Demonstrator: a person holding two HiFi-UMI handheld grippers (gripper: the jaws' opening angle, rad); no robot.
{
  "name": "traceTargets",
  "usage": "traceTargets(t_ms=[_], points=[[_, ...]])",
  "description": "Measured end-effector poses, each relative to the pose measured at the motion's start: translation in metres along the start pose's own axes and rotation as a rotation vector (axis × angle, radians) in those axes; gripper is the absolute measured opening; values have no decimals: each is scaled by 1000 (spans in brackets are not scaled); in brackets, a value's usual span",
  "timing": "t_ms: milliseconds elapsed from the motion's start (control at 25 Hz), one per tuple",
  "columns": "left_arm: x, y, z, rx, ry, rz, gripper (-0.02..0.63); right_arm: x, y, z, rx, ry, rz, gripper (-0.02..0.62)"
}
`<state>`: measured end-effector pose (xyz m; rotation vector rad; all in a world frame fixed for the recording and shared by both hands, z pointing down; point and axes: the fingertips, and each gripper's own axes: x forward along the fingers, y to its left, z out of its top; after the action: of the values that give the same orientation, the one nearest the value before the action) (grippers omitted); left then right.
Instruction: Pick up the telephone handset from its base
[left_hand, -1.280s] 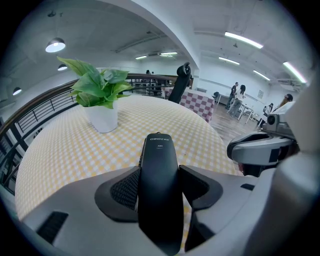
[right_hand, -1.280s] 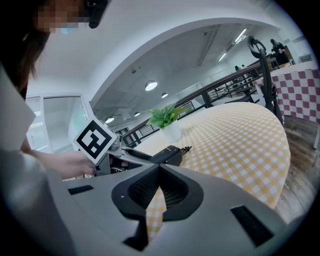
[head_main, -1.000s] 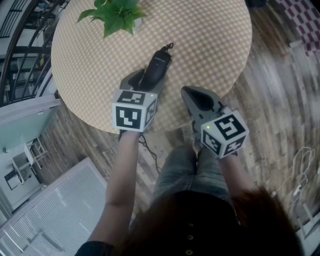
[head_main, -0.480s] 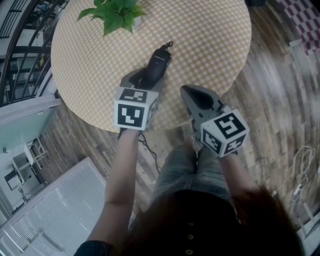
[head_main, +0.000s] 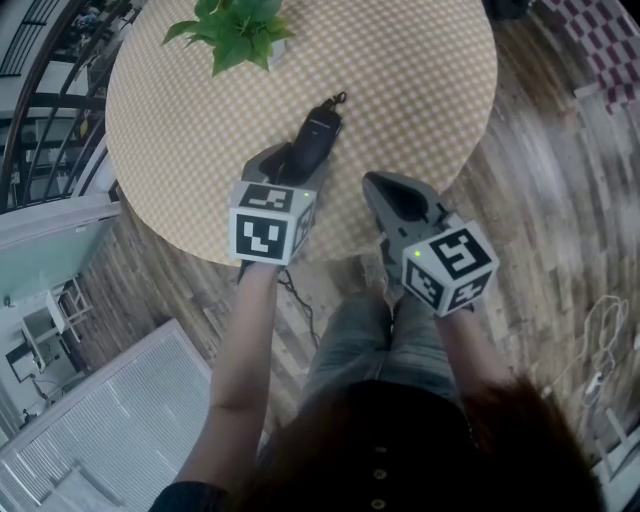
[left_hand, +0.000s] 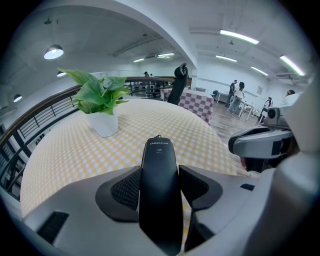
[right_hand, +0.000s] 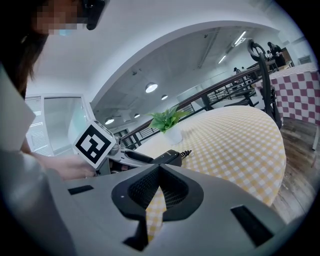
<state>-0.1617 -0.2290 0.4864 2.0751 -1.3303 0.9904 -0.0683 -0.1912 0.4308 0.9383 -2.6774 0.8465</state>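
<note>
Hardly anything has shifted: left gripper (left_hand: 160, 172) stays clamped on the black handset (left_hand: 159, 210), seemingly just clear of the tabletop (head_main: 400, 90), on the potted plant's (head_main: 237, 28) near side; right gripper (right_hand: 159, 167), farther from that plant, is closed and empty.

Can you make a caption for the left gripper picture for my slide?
The left gripper holds a black telephone handset in its jaws over a yellow-checked round table with a leafy potted plant.
</note>
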Motion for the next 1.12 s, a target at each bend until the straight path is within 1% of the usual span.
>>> traceTargets(t_ms=[240, 440, 640, 880, 1120], points=[[-2, 0, 2, -17, -31, 3, 251, -3, -1, 1, 5, -3, -8, 9], [-3, 0, 1, -40, -44, -10, 250, -3, 1, 3, -2, -7, 6, 9], [-5, -2, 0, -30, -48, -13, 250, -4, 1, 6, -9, -13, 4, 9], [-5, -6, 1, -39, -62, -24, 250, -8, -3, 7, 6, -10, -16, 9], [0, -8, -3, -28, -50, -20, 250, -6, 2, 3, -4, 3, 6, 9]])
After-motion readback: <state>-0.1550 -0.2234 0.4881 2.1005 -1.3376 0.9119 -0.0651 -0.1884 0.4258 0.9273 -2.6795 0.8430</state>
